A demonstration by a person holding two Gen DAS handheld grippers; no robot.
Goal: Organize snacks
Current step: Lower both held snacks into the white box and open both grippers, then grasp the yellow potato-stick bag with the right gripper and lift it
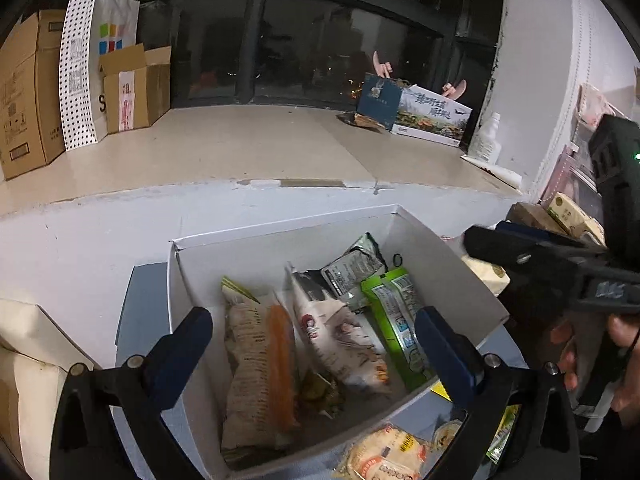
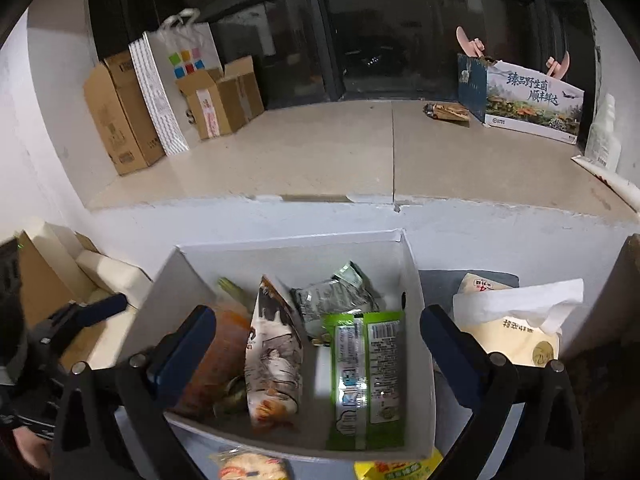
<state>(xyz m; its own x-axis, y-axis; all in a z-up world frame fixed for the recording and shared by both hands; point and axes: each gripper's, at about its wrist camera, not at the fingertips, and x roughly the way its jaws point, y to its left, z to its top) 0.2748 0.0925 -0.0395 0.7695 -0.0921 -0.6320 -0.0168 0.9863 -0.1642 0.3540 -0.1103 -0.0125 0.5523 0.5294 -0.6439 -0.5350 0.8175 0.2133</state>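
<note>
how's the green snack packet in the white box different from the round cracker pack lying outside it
The green packet is long and narrow; the cracker pack is round and clear, showing pale crackers. The green packet lies inside the white box; the cracker pack lies outside its near wall. Neither is gripped.

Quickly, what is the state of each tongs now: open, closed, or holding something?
Left tongs: open, holding nothing, above the white box.
Right tongs: open, holding nothing, above the same box.

Below the white box (image 2: 420,304), a yellow packet (image 2: 396,470) is cut off by the frame's edge (label unreadable); a round cracker pack (image 2: 252,466) too.
</note>
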